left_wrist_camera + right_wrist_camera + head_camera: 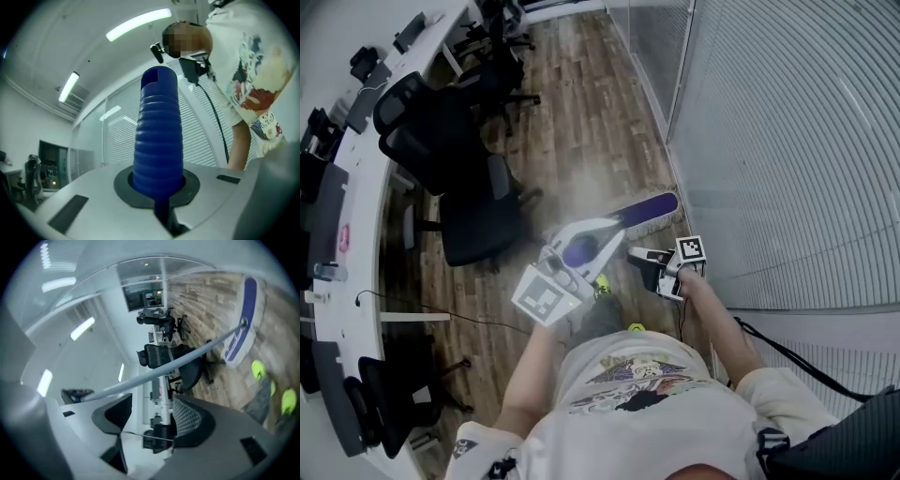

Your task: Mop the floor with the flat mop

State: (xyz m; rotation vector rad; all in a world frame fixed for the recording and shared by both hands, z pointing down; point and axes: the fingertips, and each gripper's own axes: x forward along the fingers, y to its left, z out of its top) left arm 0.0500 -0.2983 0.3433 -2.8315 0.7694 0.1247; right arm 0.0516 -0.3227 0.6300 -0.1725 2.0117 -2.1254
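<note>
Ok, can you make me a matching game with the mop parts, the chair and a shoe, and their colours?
Things:
1. mop head
2. mop grip
3. office chair
4. shoe

Colours:
A. black
B. neon yellow
C. purple and white
D. blue

Pairs: 1-C, 2-D, 3-A, 4-B
</note>
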